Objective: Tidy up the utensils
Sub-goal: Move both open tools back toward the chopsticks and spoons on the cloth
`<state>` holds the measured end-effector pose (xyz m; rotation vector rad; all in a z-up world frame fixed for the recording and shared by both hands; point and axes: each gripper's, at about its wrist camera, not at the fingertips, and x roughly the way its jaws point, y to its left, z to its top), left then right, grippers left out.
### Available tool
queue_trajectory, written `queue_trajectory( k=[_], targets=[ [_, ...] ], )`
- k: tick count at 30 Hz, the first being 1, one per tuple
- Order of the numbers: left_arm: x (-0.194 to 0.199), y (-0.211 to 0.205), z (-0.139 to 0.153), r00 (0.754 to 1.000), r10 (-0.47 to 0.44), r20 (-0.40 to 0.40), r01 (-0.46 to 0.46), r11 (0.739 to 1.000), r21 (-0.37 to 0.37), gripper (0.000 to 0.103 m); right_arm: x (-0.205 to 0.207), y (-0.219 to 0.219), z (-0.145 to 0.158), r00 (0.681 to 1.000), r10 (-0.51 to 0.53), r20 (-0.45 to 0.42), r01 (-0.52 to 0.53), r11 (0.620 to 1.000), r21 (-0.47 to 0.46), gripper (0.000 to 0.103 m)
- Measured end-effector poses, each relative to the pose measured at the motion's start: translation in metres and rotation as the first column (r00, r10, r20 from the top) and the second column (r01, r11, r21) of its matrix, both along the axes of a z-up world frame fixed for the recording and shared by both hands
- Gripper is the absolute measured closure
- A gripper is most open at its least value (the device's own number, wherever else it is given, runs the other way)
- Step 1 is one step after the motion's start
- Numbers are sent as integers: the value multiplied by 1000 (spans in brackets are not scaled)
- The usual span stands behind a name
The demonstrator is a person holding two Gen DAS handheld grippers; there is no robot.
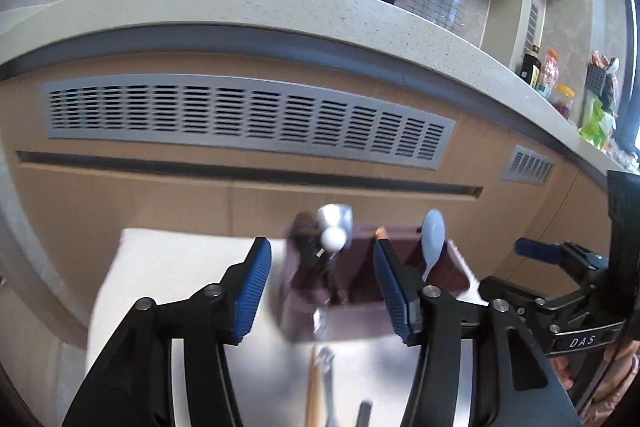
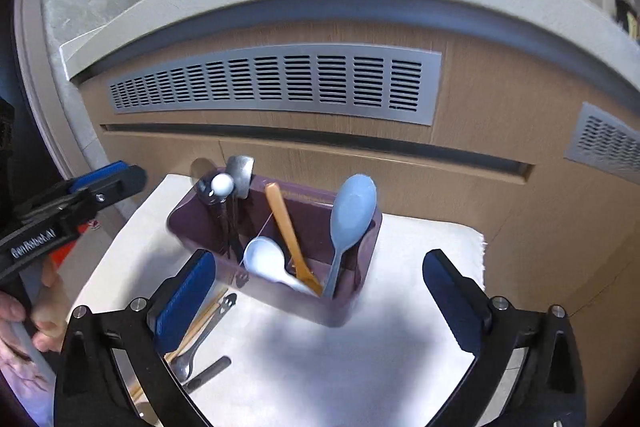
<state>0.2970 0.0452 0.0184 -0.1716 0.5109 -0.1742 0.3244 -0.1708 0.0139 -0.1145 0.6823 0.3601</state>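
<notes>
While both stand open and empty, right tongs (image 2: 320, 291) gape wider than left tongs (image 1: 320, 291).

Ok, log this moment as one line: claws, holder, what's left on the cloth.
left claw open, empty | right claw open, empty | purple holder upright with spoons | loose utensils on white cloth

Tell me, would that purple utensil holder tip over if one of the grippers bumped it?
Possibly. The purple utensil holder looks like thin plastic, so probably light. The tall blue spoon and orange utensil lean well above its rim, likely making it top-heavy. Its wide base on the white cloth should resist a gentle nudge.
</notes>
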Motion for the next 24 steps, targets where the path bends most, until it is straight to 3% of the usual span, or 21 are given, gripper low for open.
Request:
queue_trajectory(
  k=[9,13,17,20,21,22,23,24],
  targets=[
    [-67,27,-55,983,99,-156,-88,993,75,38,-57,46,-52,999,51,-21,-54,981,-185,0],
    [-94,40,-89,963,104,-248,-87,993,80,38,-71,72,-83,986,102,-129,-126,973,-195,0],
    [-111,52,-107,949,125,-288,-101,990,99,38,-82,95,-100,982,116,-151,-148,964,-222,0],
    [-115,60,-114,941,134,-311,-115,990,78,38,-76,106,-109,971,128,-202,-166,969,-183,1],
    [-117,61,-115,939,137,-315,-119,990,75,38,-73,108,-111,964,129,-234,-167,974,-153,4],
    [-119,64,-117,938,142,-317,-126,989,71,38,-71,110,-113,954,133,-269,-170,978,-121,18],
    [-120,66,-118,937,146,-318,-130,989,69,38,-71,113,-116,947,136,-290,-172,980,-101,41],
    [-123,69,-119,936,148,-320,-133,989,66,38,-70,116,-117,938,141,-316,-177,981,-86,52]
  ],
)
